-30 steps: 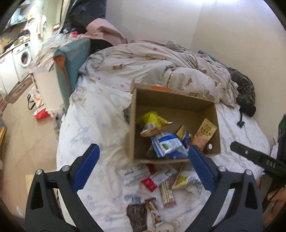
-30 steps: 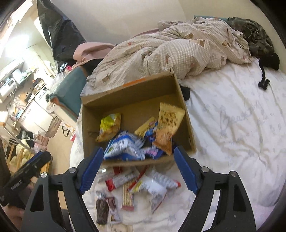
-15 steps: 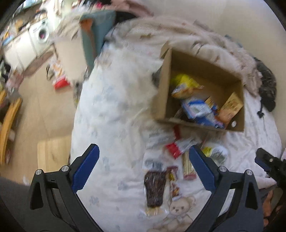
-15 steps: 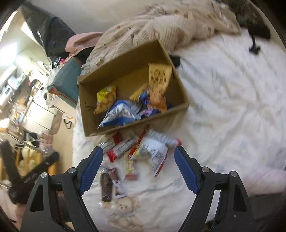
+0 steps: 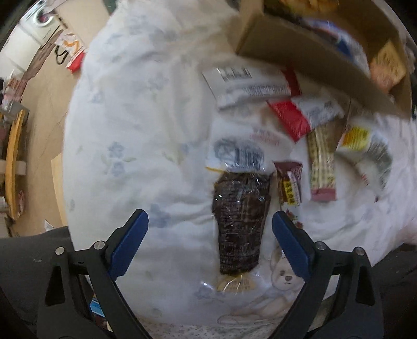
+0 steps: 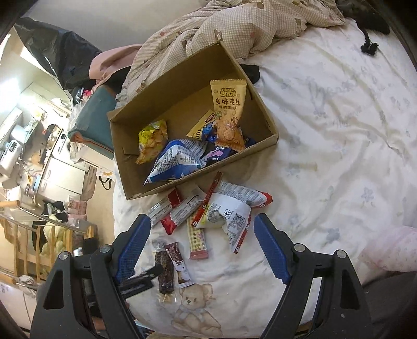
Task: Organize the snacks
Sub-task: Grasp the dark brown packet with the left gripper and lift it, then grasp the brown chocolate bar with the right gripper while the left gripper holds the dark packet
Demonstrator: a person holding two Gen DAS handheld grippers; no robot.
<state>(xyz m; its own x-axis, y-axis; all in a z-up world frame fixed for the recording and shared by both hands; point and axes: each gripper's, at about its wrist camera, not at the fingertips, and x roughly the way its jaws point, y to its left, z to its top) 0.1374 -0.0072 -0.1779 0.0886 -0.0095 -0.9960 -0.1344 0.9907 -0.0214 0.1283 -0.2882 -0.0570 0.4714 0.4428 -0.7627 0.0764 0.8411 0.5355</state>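
Note:
A cardboard box (image 6: 262, 109) lies on the white bed with several snack packs inside, among them an orange peanut pack (image 6: 229, 114) and a blue-white bag (image 6: 179, 159). Loose snacks lie in front of it. My left gripper (image 5: 209, 229) is open, low over a dark brown clear-wrapped snack (image 5: 241, 219) that lies between its fingers; that snack also shows in the right wrist view (image 6: 164, 273). My right gripper (image 6: 202, 242) is open and empty above a white pack (image 6: 229, 208) and a checkered bar (image 6: 196, 240). The left gripper's tip (image 6: 138, 283) shows at lower left there.
A small brown bar (image 5: 289, 182), a checkered bar (image 5: 322, 161), a red pack (image 5: 289, 117) and white packs (image 5: 245, 83) lie on the sheet. A rumpled duvet (image 6: 234, 23) is behind the box. The bed edge and floor (image 5: 39, 109) are on the left.
My left gripper has dropped down and forward to the dark snack, which now lies between its open fingers. My right gripper has pulled back a little; the box sits farther up.

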